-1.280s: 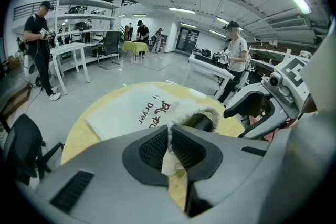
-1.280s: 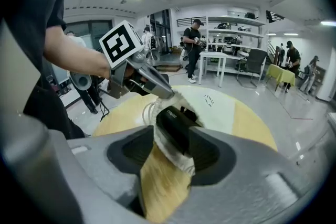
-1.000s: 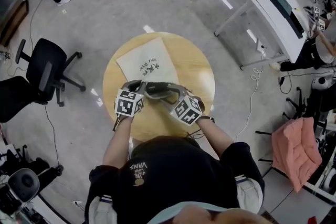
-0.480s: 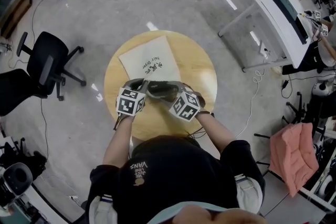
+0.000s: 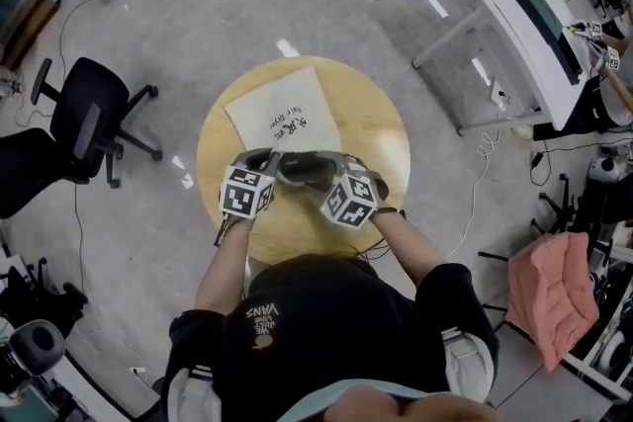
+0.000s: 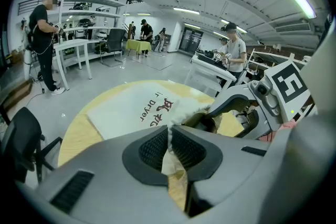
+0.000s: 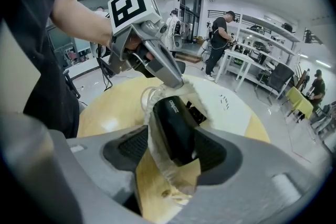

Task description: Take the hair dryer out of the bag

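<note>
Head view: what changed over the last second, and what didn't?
The right gripper jaws have just been opening, with the black hair dryer between them at the mouth of the bag. Neither hand visibly shifted. Unchanged: the left gripper stays shut on the bag's edge, and the bag lies in the same place on the round table.

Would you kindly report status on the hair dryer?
Left gripper shut on white cloth bag edge. Right gripper jaws just opening, black hair dryer between them. Clear plastic wraps it.
</note>
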